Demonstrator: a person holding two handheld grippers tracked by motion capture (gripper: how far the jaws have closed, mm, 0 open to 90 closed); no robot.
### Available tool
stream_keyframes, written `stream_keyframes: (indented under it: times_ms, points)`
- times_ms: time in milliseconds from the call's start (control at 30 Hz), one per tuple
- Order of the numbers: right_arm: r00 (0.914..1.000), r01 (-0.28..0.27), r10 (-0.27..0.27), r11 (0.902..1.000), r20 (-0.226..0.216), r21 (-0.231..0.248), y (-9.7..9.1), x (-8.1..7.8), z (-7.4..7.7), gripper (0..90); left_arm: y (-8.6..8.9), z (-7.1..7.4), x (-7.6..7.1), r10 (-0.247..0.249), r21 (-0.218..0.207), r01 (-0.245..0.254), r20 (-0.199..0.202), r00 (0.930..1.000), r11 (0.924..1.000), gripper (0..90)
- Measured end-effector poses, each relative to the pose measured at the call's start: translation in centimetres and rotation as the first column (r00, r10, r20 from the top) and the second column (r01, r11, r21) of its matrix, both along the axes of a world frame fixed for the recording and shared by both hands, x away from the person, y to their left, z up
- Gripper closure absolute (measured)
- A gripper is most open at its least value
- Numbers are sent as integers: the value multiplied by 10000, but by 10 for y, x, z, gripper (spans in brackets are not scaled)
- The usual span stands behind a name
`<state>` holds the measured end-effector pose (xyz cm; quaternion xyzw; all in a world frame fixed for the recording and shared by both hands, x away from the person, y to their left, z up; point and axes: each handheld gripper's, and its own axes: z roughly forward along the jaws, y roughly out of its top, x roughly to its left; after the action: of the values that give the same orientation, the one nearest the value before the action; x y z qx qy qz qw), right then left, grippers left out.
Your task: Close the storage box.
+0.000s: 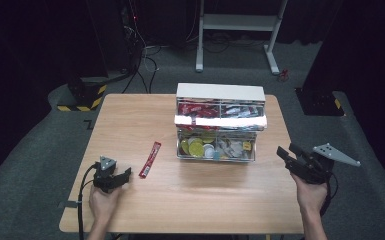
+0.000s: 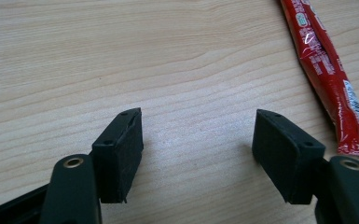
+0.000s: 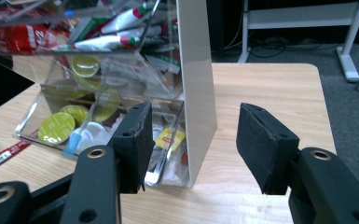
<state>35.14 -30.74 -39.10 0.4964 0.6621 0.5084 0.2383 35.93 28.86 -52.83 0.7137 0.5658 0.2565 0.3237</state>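
**Both grippers open and empty beside the organizer**

The left black two-jaw gripper (image 1: 114, 176) sat low over the light wooden table (image 1: 130, 125) near its front-left corner, held in the person's left hand (image 1: 103, 201), with the forearm entering from the bottom edge. Its jaws stood wide apart with only bare wood between them. The right black two-jaw gripper (image 1: 295, 159) was raised near the table's right edge in the right hand (image 1: 311, 194), its jaws also spread and holding nothing, aimed toward the organizer's side wall.

One long red foil sachet (image 2: 328, 74) lay flat on the table, just beside the left gripper's right-hand jaw and apart from it. One clear acrylic two-tier organizer with white panels (image 1: 221, 122) stood at the table's centre-back; its upper tier held red packets and its lower tray held round yellow-green capsules (image 3: 56, 127) and small white pods, too jumbled to count.

Open wood lay across the front of the table between the two grippers, and along the left side.
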Motion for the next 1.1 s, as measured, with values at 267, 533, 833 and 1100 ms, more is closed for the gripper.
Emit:
stream_keyframes:
  times_ms: [267, 533, 833, 1100]
  points:
    - [9996, 133, -139, 9995, -236, -270, 3, -1, -11, 462, 0, 0, 0, 2, 3, -2, 1, 10000, 10000, 338]
    - [9990, 192, -206, 9992, -403, -354, 5, 0, -22, 465, 0, 0, 0, 1, 2, -1, -1, 10000, 10000, 338]
    - [9978, 87, -144, 9961, -645, -881, 16, 1, -37, 469, 0, 0, 0, -5, 7, 5, -3, 10000, 10000, 337]
    - [9963, 13, -95, 9955, -859, -951, 24, 6, -47, 469, 0, 0, 0, -6, 5, 6, -4, 10000, 10000, 337]
